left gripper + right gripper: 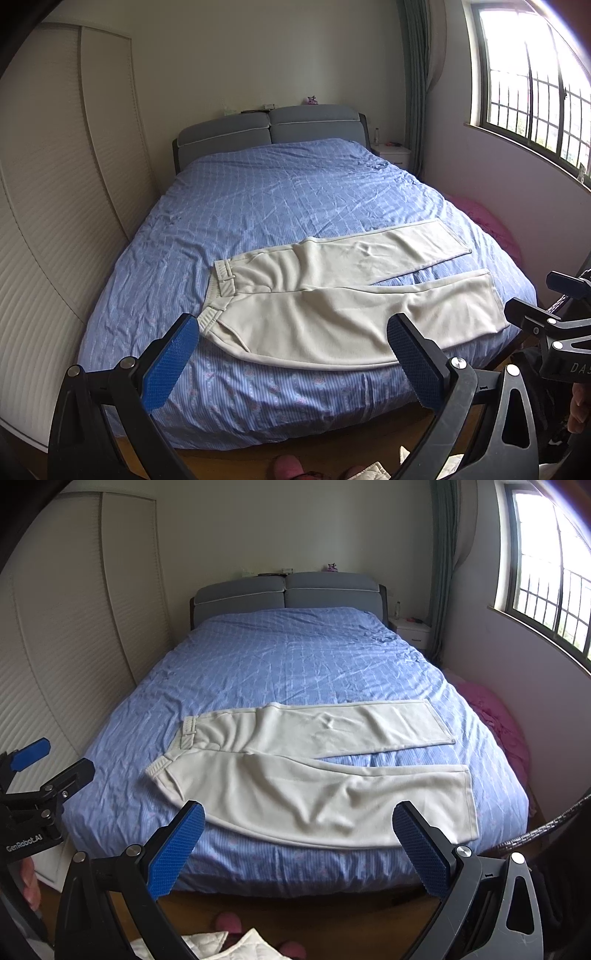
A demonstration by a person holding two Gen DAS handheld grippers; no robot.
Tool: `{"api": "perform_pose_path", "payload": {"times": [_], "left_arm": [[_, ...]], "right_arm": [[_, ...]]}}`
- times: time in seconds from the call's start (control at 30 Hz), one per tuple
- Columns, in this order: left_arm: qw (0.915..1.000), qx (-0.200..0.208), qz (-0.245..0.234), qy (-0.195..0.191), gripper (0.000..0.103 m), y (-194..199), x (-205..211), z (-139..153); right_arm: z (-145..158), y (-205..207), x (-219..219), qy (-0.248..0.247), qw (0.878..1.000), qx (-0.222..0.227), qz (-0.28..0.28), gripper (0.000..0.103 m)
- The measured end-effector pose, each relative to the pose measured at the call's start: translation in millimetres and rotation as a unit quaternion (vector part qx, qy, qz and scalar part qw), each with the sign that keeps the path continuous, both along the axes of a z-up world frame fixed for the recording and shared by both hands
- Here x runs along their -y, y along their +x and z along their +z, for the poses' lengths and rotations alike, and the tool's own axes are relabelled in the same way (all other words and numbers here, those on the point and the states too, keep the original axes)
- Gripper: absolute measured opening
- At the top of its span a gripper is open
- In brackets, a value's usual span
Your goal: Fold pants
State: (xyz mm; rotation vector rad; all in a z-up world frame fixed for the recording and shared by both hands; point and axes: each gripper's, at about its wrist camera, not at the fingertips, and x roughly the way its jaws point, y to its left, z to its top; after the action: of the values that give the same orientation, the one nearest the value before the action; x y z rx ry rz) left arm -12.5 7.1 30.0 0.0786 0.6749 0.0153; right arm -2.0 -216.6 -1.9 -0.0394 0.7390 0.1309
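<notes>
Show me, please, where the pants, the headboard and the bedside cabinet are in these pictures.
pants [295, 775]: right wrist view, on the near leg's thigh.
headboard [288, 590]: right wrist view, where the two grey cushions meet.
bedside cabinet [393, 153]: left wrist view, on its white front.

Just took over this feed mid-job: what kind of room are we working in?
Most likely a home bedroom: a bed with a blue quilt and grey padded headboard, a white nightstand beside it, and a barred window. Cream pants lie spread on the bed.
</notes>
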Motion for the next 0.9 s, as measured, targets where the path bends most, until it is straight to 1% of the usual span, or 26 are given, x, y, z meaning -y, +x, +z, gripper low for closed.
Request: {"api": "perform_pose_path", "payload": {"times": [0.43, 0.9], "left_arm": [[0.9998, 0.003, 0.014, -0.01, 0.103, -2.1, -3.1, 0.6], [0.9997, 0.005, 0.024, 0.0, 0.103, -0.2, -2.2, -3.1]], "right_arm": [[3.7, 0.0, -3.0, -0.001, 1.0, 0.001, 0.003, 0.103], [5.4, 0.0, -1.4, -0.001, 1.0, 0.001, 0.003, 0.103]]}}
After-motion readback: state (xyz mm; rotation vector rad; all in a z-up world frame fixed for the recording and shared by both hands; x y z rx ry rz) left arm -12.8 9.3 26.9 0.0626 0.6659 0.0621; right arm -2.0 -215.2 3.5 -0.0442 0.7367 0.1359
